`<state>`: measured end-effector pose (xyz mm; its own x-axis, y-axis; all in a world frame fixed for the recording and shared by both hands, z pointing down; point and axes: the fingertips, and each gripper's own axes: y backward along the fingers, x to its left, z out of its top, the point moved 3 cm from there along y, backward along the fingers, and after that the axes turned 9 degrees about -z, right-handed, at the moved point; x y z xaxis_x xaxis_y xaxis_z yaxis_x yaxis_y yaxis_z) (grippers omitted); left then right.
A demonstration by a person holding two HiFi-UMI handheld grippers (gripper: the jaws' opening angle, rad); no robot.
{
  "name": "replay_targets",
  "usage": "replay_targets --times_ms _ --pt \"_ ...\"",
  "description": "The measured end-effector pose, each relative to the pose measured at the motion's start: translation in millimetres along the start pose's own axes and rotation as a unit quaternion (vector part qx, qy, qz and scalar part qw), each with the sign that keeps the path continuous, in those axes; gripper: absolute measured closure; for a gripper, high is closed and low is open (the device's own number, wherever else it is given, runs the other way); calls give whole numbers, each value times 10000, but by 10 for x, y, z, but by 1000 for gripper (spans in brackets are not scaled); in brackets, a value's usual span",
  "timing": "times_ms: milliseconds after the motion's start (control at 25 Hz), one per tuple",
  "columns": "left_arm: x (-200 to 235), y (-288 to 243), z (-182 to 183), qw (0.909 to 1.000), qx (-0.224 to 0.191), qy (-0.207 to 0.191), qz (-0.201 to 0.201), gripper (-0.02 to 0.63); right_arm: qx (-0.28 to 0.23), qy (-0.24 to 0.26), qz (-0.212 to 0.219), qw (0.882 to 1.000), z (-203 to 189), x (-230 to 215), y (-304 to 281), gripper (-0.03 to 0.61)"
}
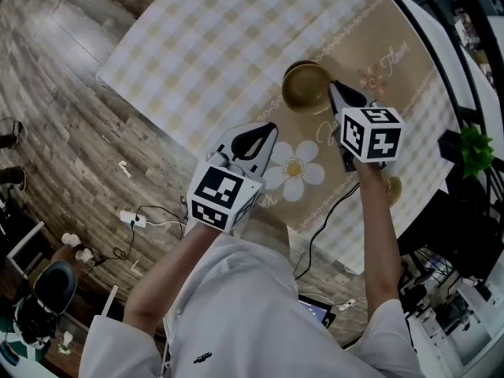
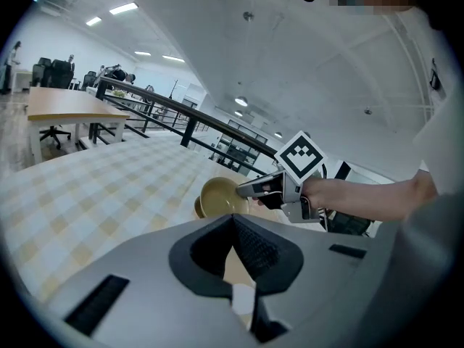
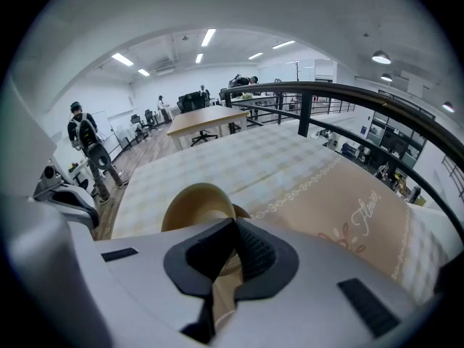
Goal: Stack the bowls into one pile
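1. The right hand-held gripper is clenched on the rim of the upper bowl. Its own view shows the jaw tips meeting right at that gold rim
2. Seen from the left gripper view, the upper bowl is tilted with its opening turned toward that camera. It rests against a lower bowl of the same colour, which peeks out beneath and beside it
3. Both bowls sit on the tan runner, close to where it meets the checked cloth covering the surface
4. The left hand-held gripper is clenched on nothing, with its jaws together and only the surface showing past them. It hovers near the white flower print, apart from the bowls
5. A further gold, rounded thing lies by the surface edge, mostly hidden behind the right forearm, and I cannot tell what it is
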<state>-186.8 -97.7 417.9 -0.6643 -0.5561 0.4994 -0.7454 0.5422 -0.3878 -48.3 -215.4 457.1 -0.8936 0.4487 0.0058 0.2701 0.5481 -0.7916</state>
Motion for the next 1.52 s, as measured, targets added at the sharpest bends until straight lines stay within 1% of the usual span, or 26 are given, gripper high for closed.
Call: replay_targets --times_ms 200,320,440,600,880,1080,1200,1400,1520 --pt "140 -77 -41 9999 83 55 -62 597 79 135 -140 9998 -33 -30 -184 540" --pt "203 -130 -88 9998 153 80 -102 597 108 13 -192 9998 -71 -43 -283 540" --pt "238 -173 -136 9996 231 106 -149 597 130 26 -253 9996 -136 -41 -370 540" --pt "282 -219 -168 9994 231 170 -167 597 143 115 -466 9987 -189 -102 -487 538" --pt "262 -215 -215 9992 289 166 -211 597 181 283 -681 9971 -216 -100 -485 538" --pt "213 -180 -197 9994 261 132 -192 597 -29 178 -712 9973 -203 -112 -392 538" --pt "173 -172 -163 9996 211 99 -173 597 -211 8 -644 9977 -193 -125 -338 538" --pt "75 -189 -99 9997 193 52 -162 597 -424 -180 -742 9962 -216 -214 -159 538" --pt "-5 -217 -67 9996 207 -5 -167 597 -635 -364 -694 9949 -181 -228 3 538"
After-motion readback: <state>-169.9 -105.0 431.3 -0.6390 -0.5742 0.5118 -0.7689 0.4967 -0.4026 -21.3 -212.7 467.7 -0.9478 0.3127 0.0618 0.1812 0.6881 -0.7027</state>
